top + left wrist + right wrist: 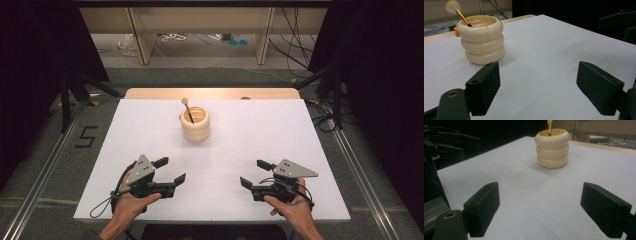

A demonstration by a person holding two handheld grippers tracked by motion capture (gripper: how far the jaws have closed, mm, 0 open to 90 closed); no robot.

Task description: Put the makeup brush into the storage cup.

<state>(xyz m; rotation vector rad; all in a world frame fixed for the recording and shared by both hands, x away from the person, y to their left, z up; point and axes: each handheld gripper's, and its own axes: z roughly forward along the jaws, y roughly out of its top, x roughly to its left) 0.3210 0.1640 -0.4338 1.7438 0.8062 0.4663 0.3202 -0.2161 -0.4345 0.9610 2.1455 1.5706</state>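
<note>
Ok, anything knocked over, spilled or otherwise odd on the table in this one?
Nothing stands out. The cream ringed holder stands upright on the white table, with the brush leaning inside it, bristles up. The left gripper and right gripper hover open, well short of it.

Lighting: even, from overhead; the white bench (250, 145) is rendered bright, the surroundings at both sides dark. Shadows: soft, faint, cast beside the holder (482, 40). Glare: none noted. Focus: the brush tip (452, 6) is blurred in the left gripper view; slight softness throughout.
</note>
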